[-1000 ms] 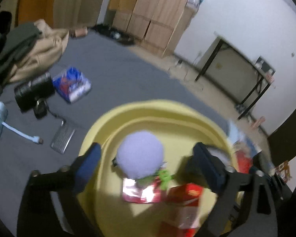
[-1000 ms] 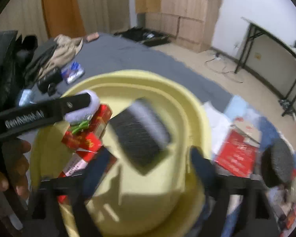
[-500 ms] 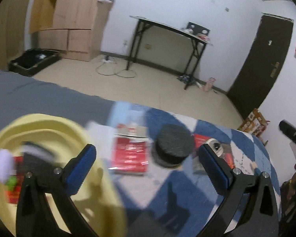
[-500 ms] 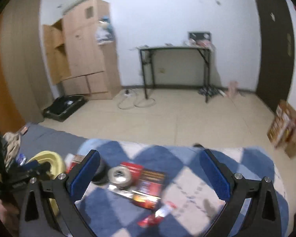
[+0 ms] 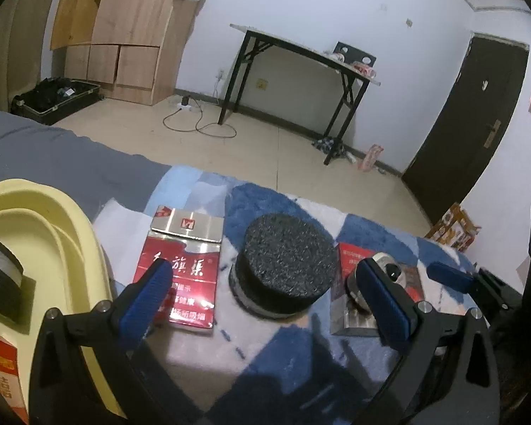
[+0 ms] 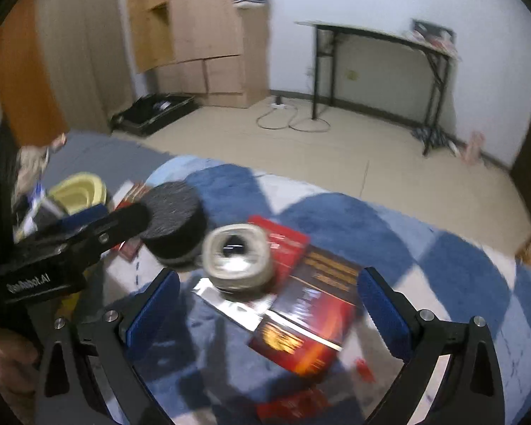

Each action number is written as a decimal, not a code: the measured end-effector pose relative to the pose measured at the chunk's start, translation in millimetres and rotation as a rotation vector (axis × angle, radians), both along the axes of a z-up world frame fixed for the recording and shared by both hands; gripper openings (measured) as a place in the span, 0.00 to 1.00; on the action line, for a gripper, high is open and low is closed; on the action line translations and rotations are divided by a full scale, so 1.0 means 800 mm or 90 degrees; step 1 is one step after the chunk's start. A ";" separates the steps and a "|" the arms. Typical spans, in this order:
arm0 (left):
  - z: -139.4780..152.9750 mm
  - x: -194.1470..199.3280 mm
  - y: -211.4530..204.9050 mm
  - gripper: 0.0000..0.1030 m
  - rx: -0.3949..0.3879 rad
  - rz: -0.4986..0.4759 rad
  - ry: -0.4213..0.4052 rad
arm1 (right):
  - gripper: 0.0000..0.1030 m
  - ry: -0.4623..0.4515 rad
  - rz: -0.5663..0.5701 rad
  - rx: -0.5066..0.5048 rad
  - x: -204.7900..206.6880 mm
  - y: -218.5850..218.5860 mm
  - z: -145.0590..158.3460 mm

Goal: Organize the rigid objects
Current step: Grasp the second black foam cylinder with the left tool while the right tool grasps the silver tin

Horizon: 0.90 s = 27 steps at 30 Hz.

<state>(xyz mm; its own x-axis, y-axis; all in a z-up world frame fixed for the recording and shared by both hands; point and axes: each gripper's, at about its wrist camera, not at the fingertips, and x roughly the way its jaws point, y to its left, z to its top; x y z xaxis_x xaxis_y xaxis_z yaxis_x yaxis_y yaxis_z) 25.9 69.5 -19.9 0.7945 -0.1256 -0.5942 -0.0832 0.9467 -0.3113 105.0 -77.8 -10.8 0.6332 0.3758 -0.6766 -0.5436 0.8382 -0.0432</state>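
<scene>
Both grippers are matte black frames with silver screw heads at the joints; the left gripper (image 5: 265, 290) and right gripper (image 6: 265, 301) carry ribbed blue pads; white lettering marks the left one's side.

Both swung away from the yellow basin (image 5: 58, 233) and onto the blue-and-white rug (image 5: 301, 354). Left gripper (image 5: 270, 295), a second ago over the basin with a lavender ball between its pads, now empty, jaws just opened to full width, hanging over the black foam puck (image 5: 288, 265), red pack (image 5: 180, 265) by the left pad. Right gripper (image 6: 265, 310), a second ago over the basin with a dark pad between its fingers, now empty and wide over the tape roll (image 6: 238, 255) and red-black box (image 6: 309, 313), picture blurred. Basin now at left edge, dark pad (image 5: 0, 281) inside
</scene>
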 end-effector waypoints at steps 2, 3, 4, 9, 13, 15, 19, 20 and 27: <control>0.001 -0.002 0.002 1.00 0.009 0.005 0.003 | 0.93 -0.014 0.004 -0.008 0.007 0.012 -0.008; 0.001 -0.001 0.004 1.00 0.010 0.008 0.005 | 0.92 -0.017 0.002 -0.005 0.009 0.014 -0.013; 0.002 -0.002 0.007 1.00 0.007 0.012 0.006 | 0.90 -0.018 -0.003 -0.002 0.013 0.016 -0.017; 0.001 -0.002 0.014 1.00 0.006 0.001 0.004 | 0.72 0.000 -0.008 0.032 0.035 0.016 -0.034; -0.004 0.002 -0.003 1.00 0.041 -0.027 0.013 | 0.53 0.007 0.001 0.057 0.024 0.010 -0.041; -0.005 0.003 -0.011 1.00 0.050 -0.041 0.008 | 0.53 0.012 0.003 0.062 0.018 0.001 -0.038; -0.004 0.006 -0.022 1.00 0.052 -0.054 -0.015 | 0.53 0.009 -0.030 0.094 0.022 -0.033 -0.022; -0.005 0.006 -0.025 1.00 0.054 -0.057 -0.022 | 0.53 0.005 -0.038 0.107 0.022 -0.042 -0.017; -0.022 0.027 -0.025 0.73 0.030 -0.028 0.013 | 0.53 -0.001 -0.075 0.145 0.024 -0.078 -0.010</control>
